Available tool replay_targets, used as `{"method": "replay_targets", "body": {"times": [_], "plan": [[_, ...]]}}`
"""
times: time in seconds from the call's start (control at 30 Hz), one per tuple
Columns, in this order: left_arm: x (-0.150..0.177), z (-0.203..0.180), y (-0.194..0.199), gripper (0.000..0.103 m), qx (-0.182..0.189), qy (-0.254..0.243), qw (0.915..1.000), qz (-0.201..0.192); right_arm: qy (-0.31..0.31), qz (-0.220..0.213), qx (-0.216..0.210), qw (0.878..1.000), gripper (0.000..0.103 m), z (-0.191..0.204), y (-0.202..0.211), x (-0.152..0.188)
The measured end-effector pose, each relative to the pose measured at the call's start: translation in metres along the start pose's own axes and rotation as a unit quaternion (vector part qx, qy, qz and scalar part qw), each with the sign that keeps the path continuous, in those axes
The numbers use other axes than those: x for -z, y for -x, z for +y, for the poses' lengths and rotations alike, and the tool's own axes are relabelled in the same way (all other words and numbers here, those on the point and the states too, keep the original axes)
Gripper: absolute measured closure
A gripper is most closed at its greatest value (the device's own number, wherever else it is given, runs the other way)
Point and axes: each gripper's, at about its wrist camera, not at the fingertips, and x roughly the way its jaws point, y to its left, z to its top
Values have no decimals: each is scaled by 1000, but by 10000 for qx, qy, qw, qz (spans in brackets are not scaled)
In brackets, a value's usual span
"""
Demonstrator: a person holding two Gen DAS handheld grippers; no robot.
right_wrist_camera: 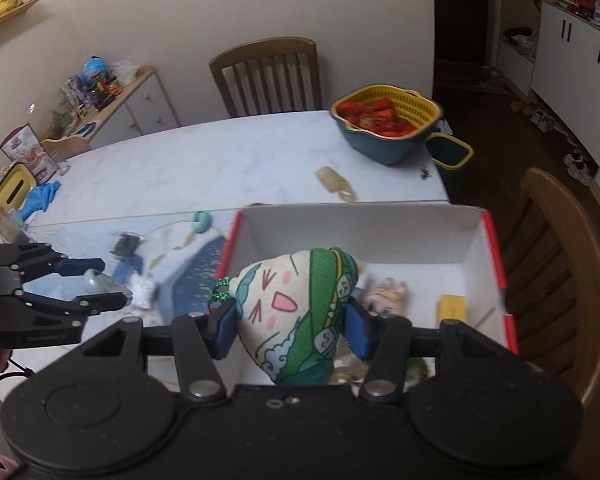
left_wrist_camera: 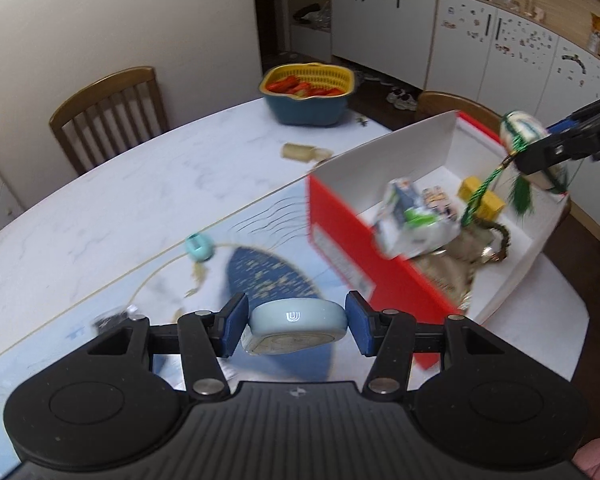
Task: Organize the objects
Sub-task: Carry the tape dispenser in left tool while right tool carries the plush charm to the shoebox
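My left gripper [left_wrist_camera: 296, 330] is shut on a round grey-blue case [left_wrist_camera: 298, 322] with a U logo, held above the blue-patterned mat [left_wrist_camera: 268, 280], left of the red-and-white box [left_wrist_camera: 420, 168]. It also shows in the right wrist view [right_wrist_camera: 100, 286] with the case [right_wrist_camera: 100, 283]. My right gripper [right_wrist_camera: 292, 326] is shut on a green-and-cream cartoon-face sachet [right_wrist_camera: 296, 316] above the box [right_wrist_camera: 356, 232]. In the left wrist view the sachet [left_wrist_camera: 524, 130] hangs over the box with a green cord and tassel. The box holds a printed packet [left_wrist_camera: 416, 212], a yellow block [left_wrist_camera: 480, 196] and a gold pouch [left_wrist_camera: 456, 256].
On the table [left_wrist_camera: 140, 184] lie a teal ring-shaped object [left_wrist_camera: 198, 247], a beige comb [left_wrist_camera: 304, 152], a small dark packet [right_wrist_camera: 126, 245] and a blue bowl with a yellow strainer of strawberries [left_wrist_camera: 308, 92]. Wooden chairs [left_wrist_camera: 108, 116] stand around. A tissue box [right_wrist_camera: 14, 188] sits far left.
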Motion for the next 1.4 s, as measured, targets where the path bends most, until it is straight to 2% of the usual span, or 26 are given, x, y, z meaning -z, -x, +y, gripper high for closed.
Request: {"method": "replay_targets", "body": {"times": [0.3, 0.53, 0.8, 1.03, 1.13, 1.4], "plan": [[-35, -62, -14, 51, 287, -347, 9990, -67, -86, 159, 171, 9997, 50, -48, -10, 9], [-56, -106, -34, 51, 420, -767, 9962, -41, -48, 216, 175, 9996, 50, -68, -16, 8], [-75, -140, -67, 51, 586, -967, 9935, 152, 13, 334, 200, 9992, 50, -86, -34, 3], [-85, -173, -100, 52, 769, -1389, 9865, 395, 141, 554, 241, 9981, 49, -96, -66, -2], [-88, -180, -113, 52, 804, -1441, 9854, 425, 160, 593, 257, 9978, 49, -101, -79, -6], [-92, -179, -140, 52, 748, -1201, 9884, 543, 78, 837, 203, 9963, 46, -114, -112, -13]]}}
